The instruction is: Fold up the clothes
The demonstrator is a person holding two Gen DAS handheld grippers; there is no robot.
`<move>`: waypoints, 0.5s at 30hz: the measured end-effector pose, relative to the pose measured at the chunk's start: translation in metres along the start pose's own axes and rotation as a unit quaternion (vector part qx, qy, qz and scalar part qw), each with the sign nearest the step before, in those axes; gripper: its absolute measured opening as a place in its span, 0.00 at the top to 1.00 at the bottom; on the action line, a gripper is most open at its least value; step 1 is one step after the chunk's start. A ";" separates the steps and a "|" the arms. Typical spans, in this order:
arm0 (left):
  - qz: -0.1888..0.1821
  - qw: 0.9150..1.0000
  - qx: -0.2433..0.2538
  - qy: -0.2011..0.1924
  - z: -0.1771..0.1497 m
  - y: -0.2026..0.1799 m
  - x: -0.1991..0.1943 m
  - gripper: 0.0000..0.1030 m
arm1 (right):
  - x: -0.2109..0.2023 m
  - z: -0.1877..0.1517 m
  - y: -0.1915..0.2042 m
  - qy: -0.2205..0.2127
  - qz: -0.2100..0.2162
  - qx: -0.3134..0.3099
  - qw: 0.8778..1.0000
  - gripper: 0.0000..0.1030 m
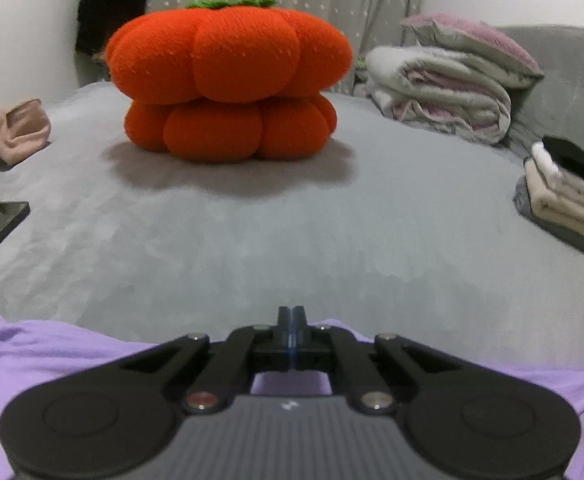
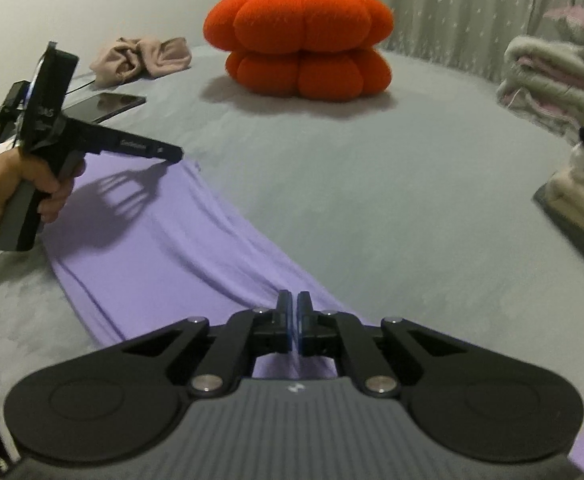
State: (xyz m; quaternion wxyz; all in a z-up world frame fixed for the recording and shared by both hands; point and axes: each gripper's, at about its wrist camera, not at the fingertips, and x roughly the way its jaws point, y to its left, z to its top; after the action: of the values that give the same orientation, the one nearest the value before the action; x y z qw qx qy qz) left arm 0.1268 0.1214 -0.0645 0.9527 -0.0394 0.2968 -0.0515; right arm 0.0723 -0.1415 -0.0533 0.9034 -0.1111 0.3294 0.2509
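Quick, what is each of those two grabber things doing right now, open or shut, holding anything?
Left gripper: shut at the far edge of the purple garment; whether it pinches cloth cannot be told.
Right gripper: shut, with the same purple cloth under its tips; grip unclear.

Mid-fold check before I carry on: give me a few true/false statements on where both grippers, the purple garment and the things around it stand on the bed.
1. The purple garment lies on the grey bed. True.
2. The left gripper has its fingers spread wide. False: they are shut at the garment's far edge.
3. The right gripper is closed at the garment's near end. True.
4. The orange pumpkin cushion sits on top of the purple garment. False: it sits apart, farther back on the bed.
5. A stack of folded clothes lies to the right. True.
6. The dark tablet rests on the cushion. False: it lies flat on the bed, at the left.
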 end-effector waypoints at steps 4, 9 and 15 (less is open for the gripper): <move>0.008 1.000 -0.012 -0.022 0.002 0.002 -0.001 1.00 | 0.001 0.002 0.000 -0.015 -0.026 -0.011 0.999 0.98; 0.019 1.000 -0.013 -0.021 0.001 -0.001 0.008 1.00 | 0.012 0.001 0.000 -0.012 -0.050 -0.020 0.998 0.98; 0.040 0.999 0.015 0.005 -0.007 -0.006 0.025 1.00 | 0.034 -0.005 -0.003 0.012 -0.058 -0.017 0.998 0.98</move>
State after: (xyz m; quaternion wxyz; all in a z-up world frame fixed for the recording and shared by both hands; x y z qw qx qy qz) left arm 0.1428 0.1119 -0.0835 0.9529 -0.0132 0.3025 -0.0176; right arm 0.0932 -0.1331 -0.0794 0.9105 -0.1488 0.3287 0.2020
